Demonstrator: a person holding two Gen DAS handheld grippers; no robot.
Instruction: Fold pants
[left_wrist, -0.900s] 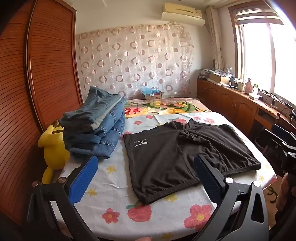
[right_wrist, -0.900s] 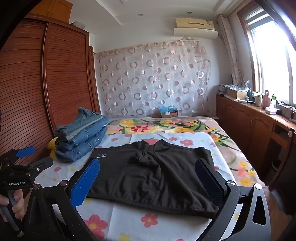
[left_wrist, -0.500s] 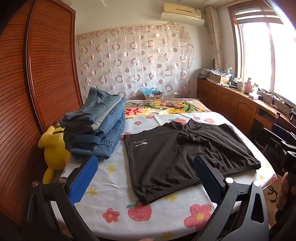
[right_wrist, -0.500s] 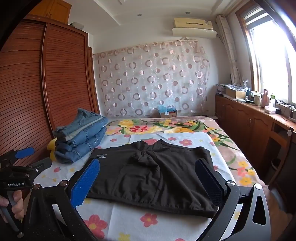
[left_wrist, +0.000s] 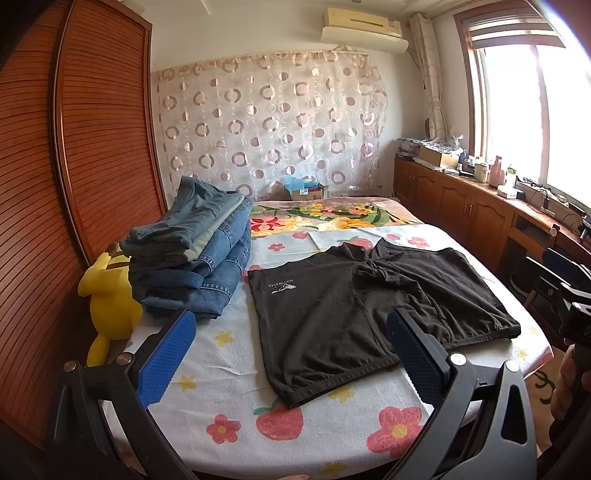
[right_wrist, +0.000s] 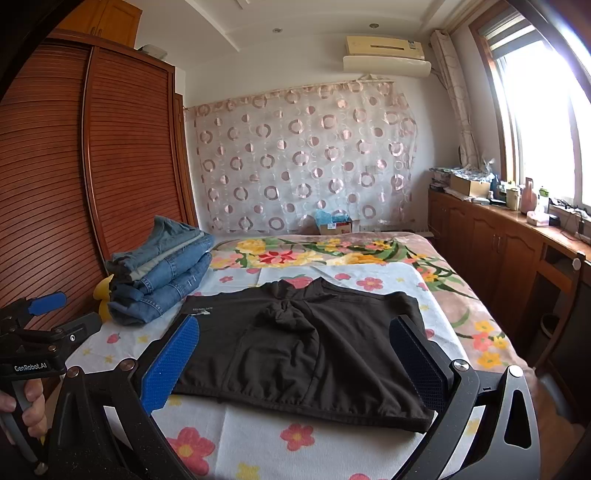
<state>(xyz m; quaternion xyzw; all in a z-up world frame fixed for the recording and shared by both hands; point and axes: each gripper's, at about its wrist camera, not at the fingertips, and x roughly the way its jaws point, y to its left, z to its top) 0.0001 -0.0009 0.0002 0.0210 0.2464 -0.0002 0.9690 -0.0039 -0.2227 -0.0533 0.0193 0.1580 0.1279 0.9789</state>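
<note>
Hovering at the near edge of the bed, the left hand-held gripper (left_wrist: 290, 354) has its blue-padded fingers spread wide with nothing between them, and the right hand-held gripper (right_wrist: 293, 360) is spread just as wide and equally empty. Just beyond both lies the pair of black fabric shorts (left_wrist: 369, 310), spread flat on the white flower-printed bed sheet (left_wrist: 236, 373), with bunched cloth at the crotch and a small white logo near its left edge. To the left of the shorts, close beside them but apart, sits a stack of folded blue denim jeans (left_wrist: 195, 258). A yellow plush toy (left_wrist: 109, 295) is wedged between that stack and the brown slatted wooden wardrobe (left_wrist: 74, 177). Farther back a bright floral blanket (left_wrist: 332, 218) covers the bed, then a small cardboard box (left_wrist: 308, 192) sits before the circle-patterned sheer curtain (left_wrist: 273, 122).
</note>
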